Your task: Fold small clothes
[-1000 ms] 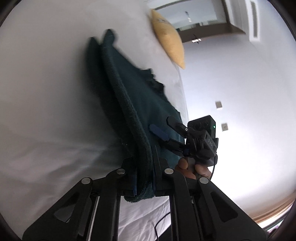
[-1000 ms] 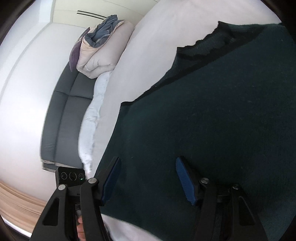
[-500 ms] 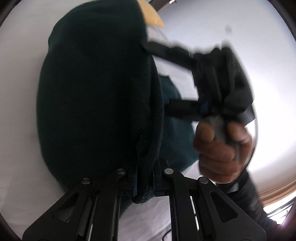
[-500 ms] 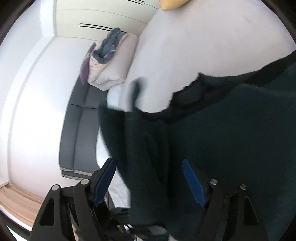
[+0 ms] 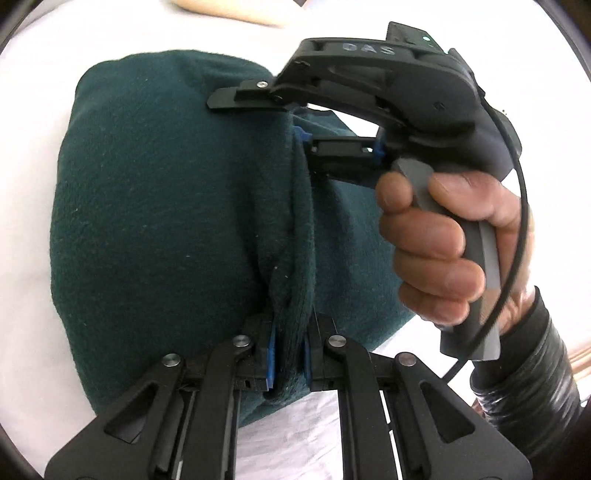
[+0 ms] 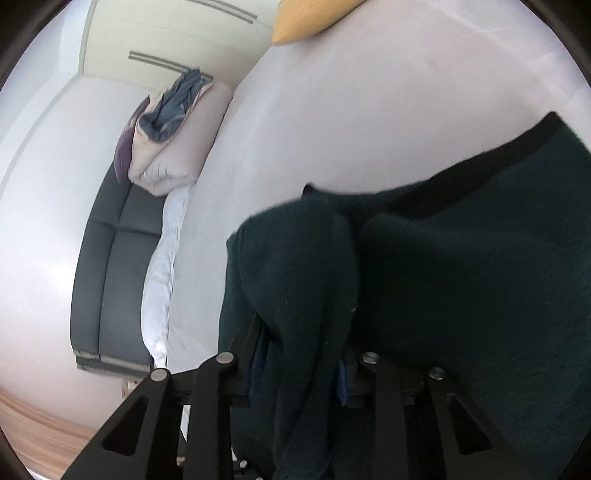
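A dark green fleece garment (image 5: 166,206) lies on the white bed (image 5: 29,92), doubled over on itself. My left gripper (image 5: 289,363) is shut on its bunched edge near the bottom of the left wrist view. My right gripper (image 5: 295,122), held in a bare hand, reaches in from the right there; its jaws straddle the same folded edge farther along. In the right wrist view the garment (image 6: 461,280) fills the right half, and a fold of it lies between the right gripper's (image 6: 299,376) blue pads, which stand a hand's width apart.
A yellow pillow (image 6: 306,18) lies at the head of the bed. A folded beige and blue duvet (image 6: 173,144) sits on a dark grey sofa (image 6: 107,280) beside the bed. White bed sheet (image 6: 369,110) stretches beyond the garment. Wooden floor (image 6: 29,417) shows low left.
The left gripper has swung the held edge over, folding the garment onto itself. The right gripper has come in close around that edge and its jaws have narrowed.
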A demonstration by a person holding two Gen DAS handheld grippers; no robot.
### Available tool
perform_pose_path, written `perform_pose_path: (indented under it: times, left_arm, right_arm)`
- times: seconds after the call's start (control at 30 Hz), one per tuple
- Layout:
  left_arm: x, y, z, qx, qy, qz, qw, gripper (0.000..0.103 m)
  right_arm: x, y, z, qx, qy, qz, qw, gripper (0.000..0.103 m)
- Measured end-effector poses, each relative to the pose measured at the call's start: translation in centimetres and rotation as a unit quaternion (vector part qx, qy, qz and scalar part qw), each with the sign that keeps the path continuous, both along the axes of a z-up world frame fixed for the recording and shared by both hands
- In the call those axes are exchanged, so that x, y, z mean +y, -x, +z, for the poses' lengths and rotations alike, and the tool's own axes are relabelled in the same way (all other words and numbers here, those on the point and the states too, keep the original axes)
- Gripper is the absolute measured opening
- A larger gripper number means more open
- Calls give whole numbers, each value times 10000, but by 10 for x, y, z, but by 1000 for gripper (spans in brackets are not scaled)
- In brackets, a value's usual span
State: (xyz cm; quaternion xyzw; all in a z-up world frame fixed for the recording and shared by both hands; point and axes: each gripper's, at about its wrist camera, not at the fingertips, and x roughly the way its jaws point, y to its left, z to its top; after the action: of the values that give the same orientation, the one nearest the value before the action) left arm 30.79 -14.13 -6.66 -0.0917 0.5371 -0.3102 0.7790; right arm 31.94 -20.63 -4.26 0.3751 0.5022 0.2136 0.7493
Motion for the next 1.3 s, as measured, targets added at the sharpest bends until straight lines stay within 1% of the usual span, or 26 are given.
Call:
perform_pose_path:
  times: [0.03, 0.07, 0.1, 0.13, 0.2, 0.27, 0.3, 0.43, 0.5, 0.63, 0.83, 0.87, 0.97, 1.03, 1.1, 1.13, 1.2, 1.23, 1.27, 1.3]
  left_arm:
    - [-3, 0, 2, -13, -9, -18, 10000, 9]
    - [-7, 2, 4, -12, -8, -27, 10000, 9]
    - [-7, 2, 5, -14, -4, -43, 10000, 9]
    - [-10, 3, 7, -22, -2, -62, 10000, 9]
    - [-16, 3, 12, -46, 17, -102, 9999, 9]
    - [-25, 3, 15, -64, 45, -133, 9999, 9]
    - [-29, 4, 18, -97, 44, -151, 9998, 9]
    - [-46, 7, 26, -140, 172, -219, 9995, 9]
    - [-51, 8, 25, -124, 230, -265, 9993, 9]
    - [-70, 12, 24, -86, 266, -414, 9988, 9]
    - [-86, 13, 22, 6, 230, -508, 9984, 9]
    - [-89, 10, 31, 10, 217, -507, 9985, 9]
    - [-93, 10, 34, -15, 181, -513, 9985, 9]
    - [-103, 14, 35, -23, 151, -507, 9986, 9]
    - [-105, 13, 33, 6, 240, -441, 9987, 9]
    - [-108, 13, 33, -61, 294, -459, 9985, 9]
    - [-103, 19, 33, -154, 354, -441, 9983, 12]
    - [-100, 22, 33, -146, 423, -423, 9981, 18]
    - [-90, 28, 37, -97, 566, -439, 9974, 22]
    - [-82, 33, 39, -78, 587, -519, 9969, 25]
  right_arm:
    - [-3, -1, 0, -14, 1, -36, 10000, 33]
    - [-5, -3, 1, -50, 33, -82, 9999, 30]
    - [-5, -5, 3, -99, 81, -111, 9999, 27]
    - [-7, -7, 6, -167, 173, -136, 9996, 19]
    - [-11, -7, 12, -285, 285, -155, 9991, 15]
    - [-14, -9, 18, -370, 566, -87, 9977, 14]
    - [-17, -10, 22, -404, 631, -61, 9972, 14]
    - [-35, -12, 38, -578, 806, 67, 9950, 13]
    - [-44, -14, 44, -611, 907, 142, 9939, 13]
    - [-76, -7, 47, -629, 1074, 94, 9922, 13]
    - [-105, -3, 39, -456, 1191, -2, 9918, 13]
    - [-108, -3, 38, -443, 1198, -31, 9918, 13]
    - [-112, -5, 34, -391, 1242, -45, 9915, 13]
    - [-114, -5, 30, -323, 1296, -24, 9910, 13]
    - [-117, -7, 24, -243, 1387, -21, 9900, 13]
    - [-118, -8, 20, -201, 1407, -33, 9898, 13]
    - [-121, -9, 11, -94, 1413, -73, 9899, 14]
    - [-123, -9, 8, -55, 1349, -101, 9908, 14]
    - [-126, -7, 6, -42, 1270, -133, 9918, 14]
    - [-129, -4, 5, -30, 1171, -147, 9930, 15]
